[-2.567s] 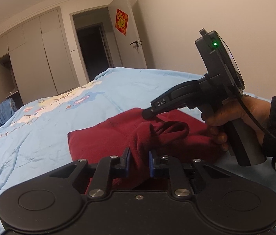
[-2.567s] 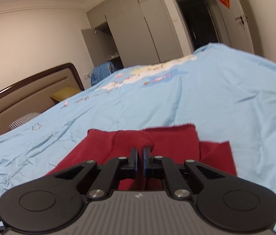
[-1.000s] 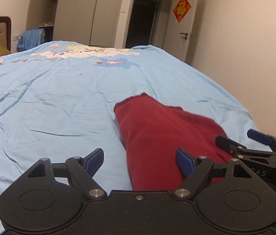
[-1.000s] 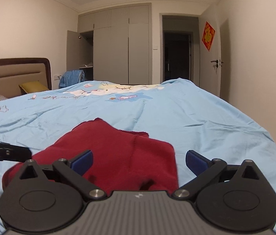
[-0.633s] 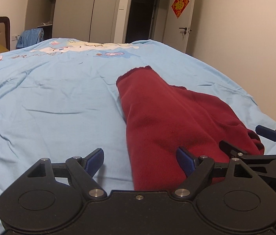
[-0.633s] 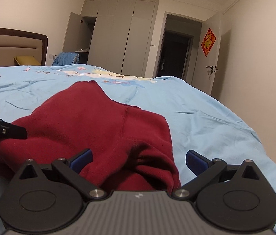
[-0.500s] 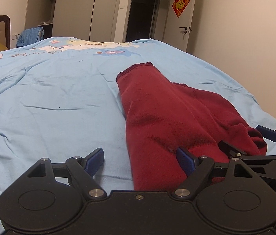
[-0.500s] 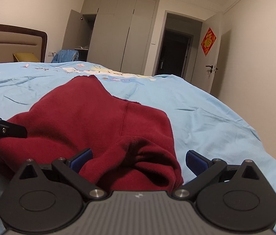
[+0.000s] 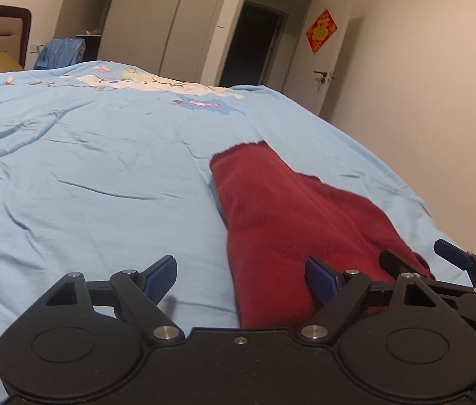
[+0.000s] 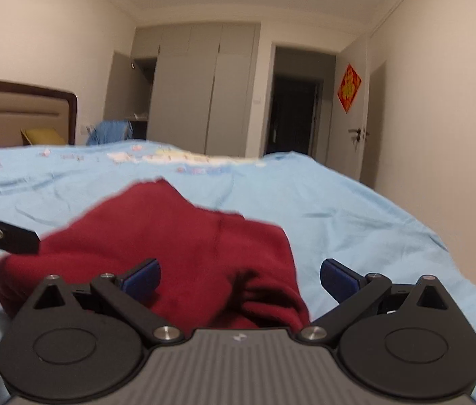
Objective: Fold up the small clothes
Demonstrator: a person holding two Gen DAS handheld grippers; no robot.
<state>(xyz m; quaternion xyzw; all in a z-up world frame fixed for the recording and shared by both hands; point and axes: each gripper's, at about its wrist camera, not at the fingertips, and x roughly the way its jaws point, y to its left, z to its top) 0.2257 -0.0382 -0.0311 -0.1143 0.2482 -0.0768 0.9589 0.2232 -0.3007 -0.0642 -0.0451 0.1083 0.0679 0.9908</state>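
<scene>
A dark red garment (image 9: 292, 216) lies folded into a long bundle on the light blue bedspread (image 9: 86, 182). My left gripper (image 9: 241, 278) is open, its left finger over bare bedspread and its right finger over the garment's near end. In the right wrist view the same red garment (image 10: 184, 236) lies bunched under my right gripper (image 10: 239, 278), which is open wide with nothing held. The right gripper's fingertips (image 9: 450, 253) show at the left view's right edge. The left gripper's finger (image 10: 1, 233) pokes in from the left.
The bed fills the foreground, with a brown headboard (image 10: 18, 108) and yellow pillow (image 10: 42, 136) far left. Grey wardrobes (image 10: 197, 87), a dark doorway (image 10: 295, 118) and a door with a red decoration (image 10: 349, 87) stand behind. A wall runs along the right.
Both grippers let go of the red garment and opened, and it now lies folded on the bed. In the last half second both have lifted and drawn back slightly.
</scene>
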